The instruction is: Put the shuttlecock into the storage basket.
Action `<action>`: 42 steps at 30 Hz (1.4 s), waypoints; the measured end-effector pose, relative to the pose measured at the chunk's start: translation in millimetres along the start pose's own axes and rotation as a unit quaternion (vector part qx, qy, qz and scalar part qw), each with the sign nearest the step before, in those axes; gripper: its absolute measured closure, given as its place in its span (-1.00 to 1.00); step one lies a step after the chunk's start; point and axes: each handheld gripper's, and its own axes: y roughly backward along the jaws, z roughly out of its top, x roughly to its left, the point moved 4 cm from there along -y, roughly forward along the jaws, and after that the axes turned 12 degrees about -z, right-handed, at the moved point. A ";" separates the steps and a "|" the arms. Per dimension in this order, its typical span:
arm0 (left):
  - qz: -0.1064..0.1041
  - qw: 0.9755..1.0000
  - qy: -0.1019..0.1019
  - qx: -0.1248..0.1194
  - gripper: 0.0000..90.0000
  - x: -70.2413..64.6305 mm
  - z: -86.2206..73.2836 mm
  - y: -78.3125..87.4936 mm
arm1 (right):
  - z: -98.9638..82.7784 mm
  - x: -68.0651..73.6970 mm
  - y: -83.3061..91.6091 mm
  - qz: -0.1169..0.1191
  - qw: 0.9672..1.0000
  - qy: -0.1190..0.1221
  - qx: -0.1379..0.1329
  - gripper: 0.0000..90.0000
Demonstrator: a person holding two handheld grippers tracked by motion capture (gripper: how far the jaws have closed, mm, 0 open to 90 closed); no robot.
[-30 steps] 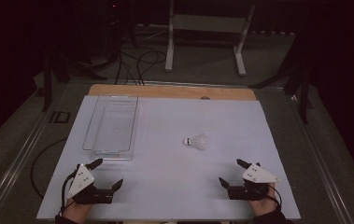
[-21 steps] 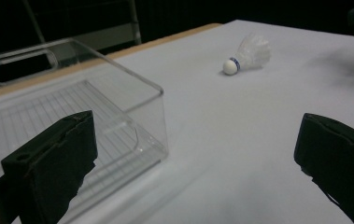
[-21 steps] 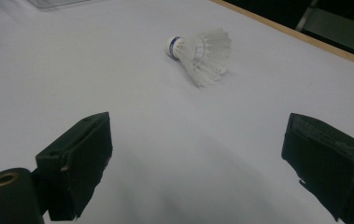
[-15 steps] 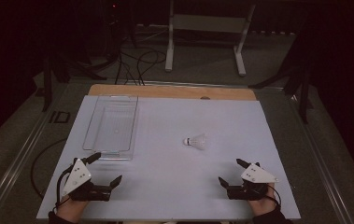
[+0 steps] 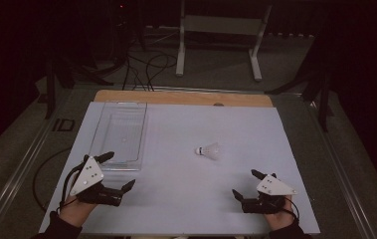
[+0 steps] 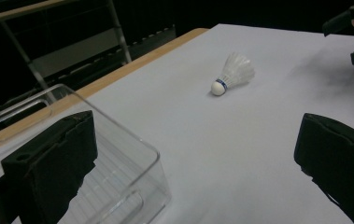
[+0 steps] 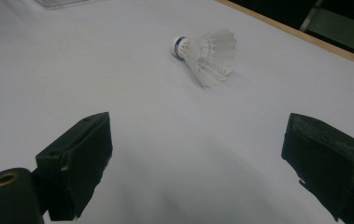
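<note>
**White on white, with black jaws at the near edge**

The shuttlecock (image 5: 210, 151) ahead of the right gripper (image 5: 248, 189) has white feathers, a white rounded tip and a thin blue band just behind that tip. The table sheet (image 5: 186, 199) under both grippers is plain white with no pattern, and a light brown wooden strip (image 5: 181, 97) edges its far side. The tray (image 5: 119, 133) just beyond the left gripper (image 5: 116, 172) is clear and colourless. Both grippers have matte black jaws and pale grey three-cornered top plates dotted with small dark holes. The surroundings beyond the table are dark, nearly black.
</note>
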 end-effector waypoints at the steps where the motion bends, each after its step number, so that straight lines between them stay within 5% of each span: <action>1: -0.001 1.000 -0.009 0.005 -1.00 0.9 4.6 -2.3 | 0.0 0.2 -0.1 0.000 1.000 -0.001 0.001 -0.81; 12: -0.036 0.999 -0.012 0.020 -1.00 3.1 22.9 -13.6 | 0.0 1.2 -0.8 0.004 1.000 0.000 0.003 -0.81; 20: -0.062 0.997 -0.035 0.035 -1.00 2.4 36.8 -26.5 | -0.2 1.4 -0.8 0.007 1.000 -0.002 0.003 -0.81; 27: -0.113 0.991 -0.056 0.055 -1.00 -6.3 48.0 -44.7 | 0.0 1.6 -0.8 0.009 1.000 -0.003 0.002 -0.81; 42: -0.149 0.981 -0.083 0.089 -1.00 -9.5 61.9 -70.3 | 0.0 1.9 -0.8 0.012 1.000 -0.004 0.002 -0.81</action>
